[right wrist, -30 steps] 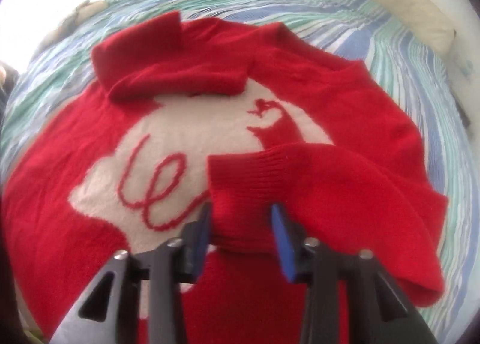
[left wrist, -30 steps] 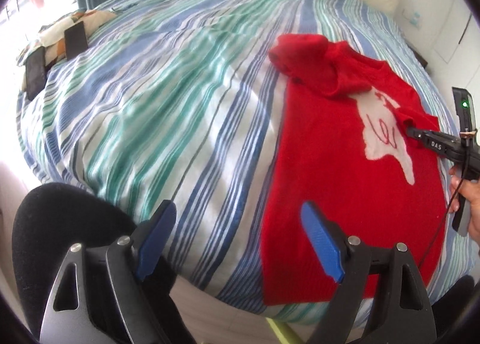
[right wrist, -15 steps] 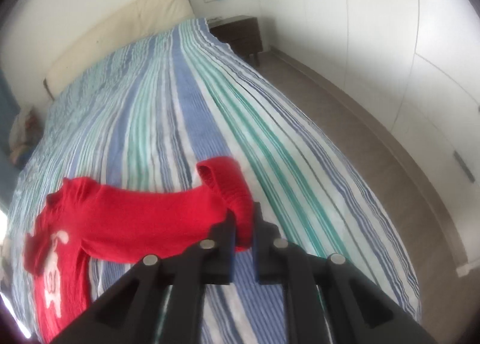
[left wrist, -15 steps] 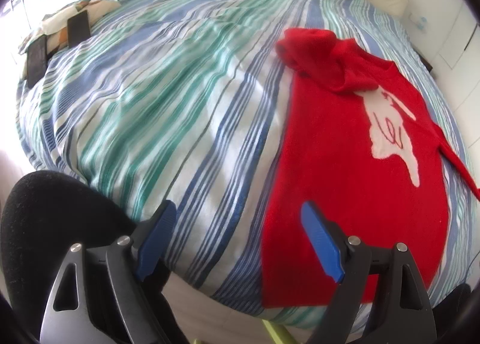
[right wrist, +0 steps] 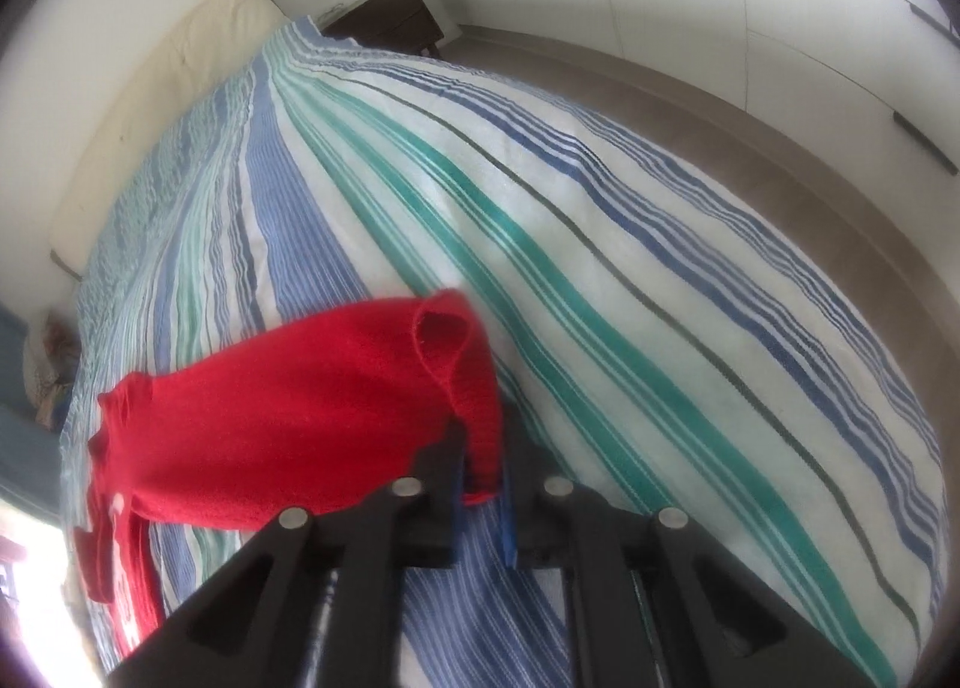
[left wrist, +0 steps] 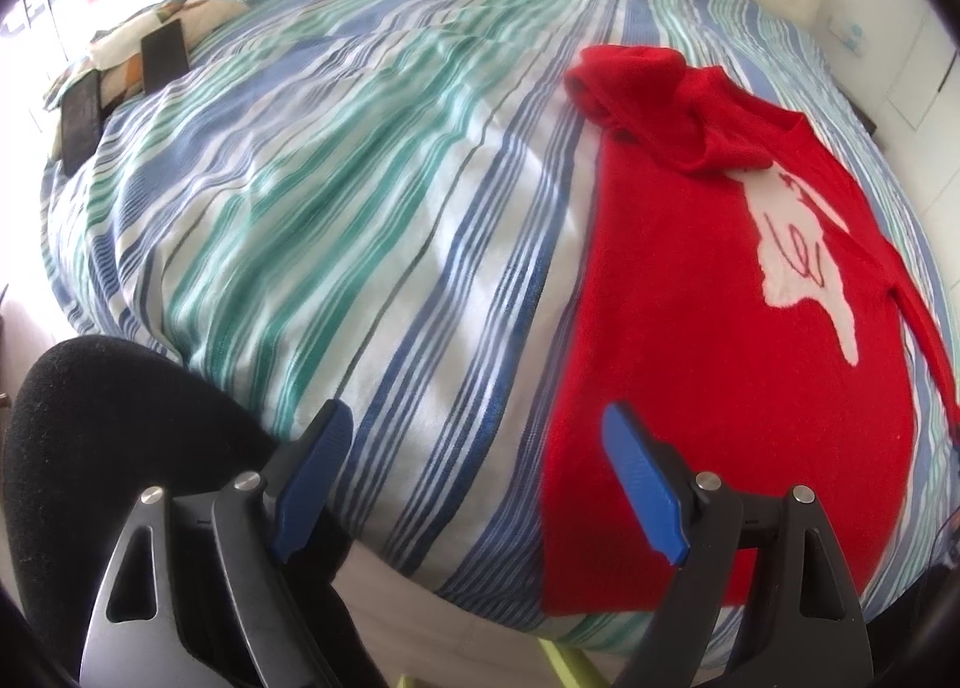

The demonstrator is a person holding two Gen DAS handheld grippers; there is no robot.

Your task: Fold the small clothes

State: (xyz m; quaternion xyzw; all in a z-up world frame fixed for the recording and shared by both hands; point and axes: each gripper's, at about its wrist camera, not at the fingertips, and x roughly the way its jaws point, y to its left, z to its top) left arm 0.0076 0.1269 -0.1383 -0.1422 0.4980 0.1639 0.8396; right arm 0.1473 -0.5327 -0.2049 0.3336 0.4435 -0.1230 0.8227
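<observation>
My right tongs (right wrist: 480,478) clenched on sleeve (right wrist: 462,388), stretched off red sweater (left wrist: 720,340) lying on bed (left wrist: 360,208). Left tongs (left wrist: 480,484) released, idle. Keep sleeve taut, lay flat across chest.

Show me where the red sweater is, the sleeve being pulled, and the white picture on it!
red sweater (left wrist: 690,340): left wrist view, on its plain red body.
sleeve (right wrist: 312,418): right wrist view, on the stretched-out middle, lifted over the bed.
white picture (left wrist: 804,268): left wrist view, on the white patch's centre.
</observation>
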